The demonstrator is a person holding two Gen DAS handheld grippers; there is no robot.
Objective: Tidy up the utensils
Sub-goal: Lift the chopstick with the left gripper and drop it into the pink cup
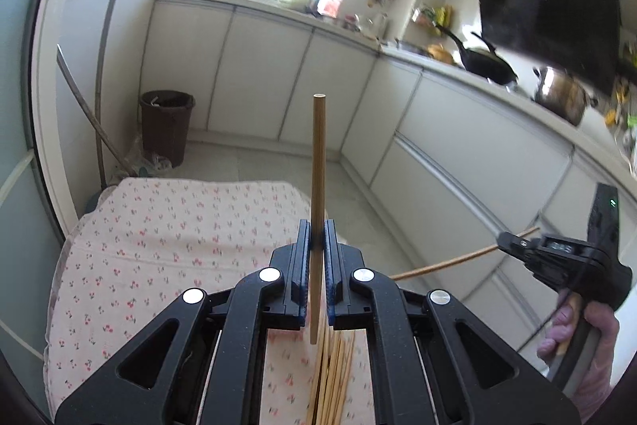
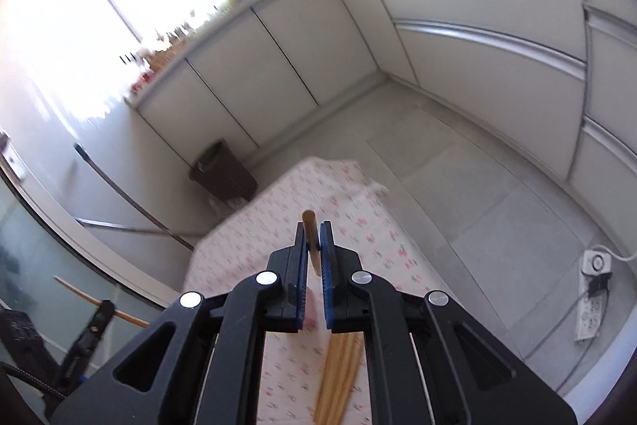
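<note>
Left tool [image 1: 317, 245] clamped on chopstick [image 1: 318, 162]; right tool [image 2: 314, 245] clamped on second chopstick [image 2: 311, 226]. Keep both level, align tips over chopstick pile [image 1: 332, 377] below before release.

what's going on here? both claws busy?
A person holds a claw in each hand over a table with a floral cloth. The left claw is shut on one wooden chopstick, standing upright between its pads. The right claw is shut on another chopstick. The rest of the chopsticks lie in a pile on the cloth below.
</note>
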